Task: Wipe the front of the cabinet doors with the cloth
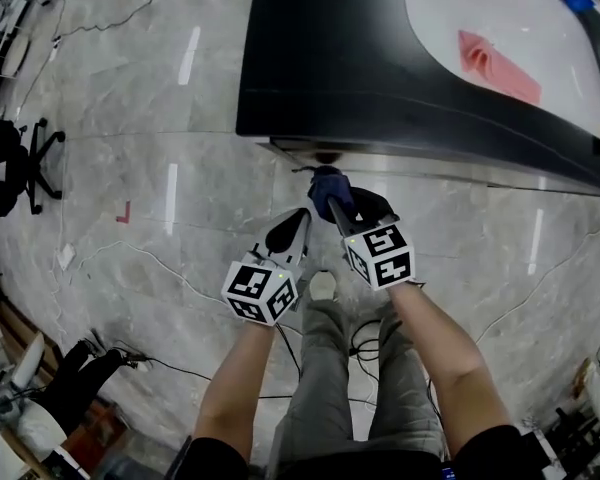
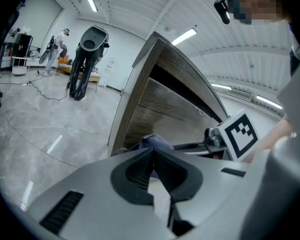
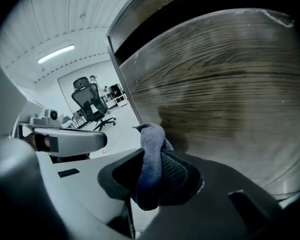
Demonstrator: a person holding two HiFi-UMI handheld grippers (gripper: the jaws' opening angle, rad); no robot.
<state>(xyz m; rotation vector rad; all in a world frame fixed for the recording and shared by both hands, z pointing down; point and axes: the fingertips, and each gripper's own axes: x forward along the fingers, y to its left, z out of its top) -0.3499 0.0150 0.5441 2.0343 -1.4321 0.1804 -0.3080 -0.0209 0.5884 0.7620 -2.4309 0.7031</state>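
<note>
**Floor [image 1: 130, 118].** Cables [image 1: 185, 373] run across it toward your feet on the near side of the counter. A sidestep along the cabinet could snag one and jerk the stroke. Check your footing before you shift.

**Counter [image 1: 330, 68].** Its dark top overhangs the door, with a shadowed gap beneath. A high upward stroke could drive the marker cube [image 1: 380, 255] into that underside. End each stroke below the gap.

**Door [image 3: 230, 84].** The wood-grain front fills the right tongs' view, just beyond the cloth. Contact between cloth and door cannot be confirmed from any view. Too little pressure will leave the panel unwiped.

**Right tongs [image 3: 152, 176].** The jaws are clamped on the cloth and aimed at the low left part of the door. If the cloth folds back, the hard jaw tips could scrape the finish.

**Left tongs [image 2: 152, 169].** The jaws are fully together with nothing between them. They hang just left of the right tongs, so a leftward sweep could knock the two together. Move them clear first.

**Cloth [image 3: 151, 146].** Only a small blue bunch stands proud of the jaws. Drag on the grain could pull it free, so keep the grip firm and the strokes short.
</note>
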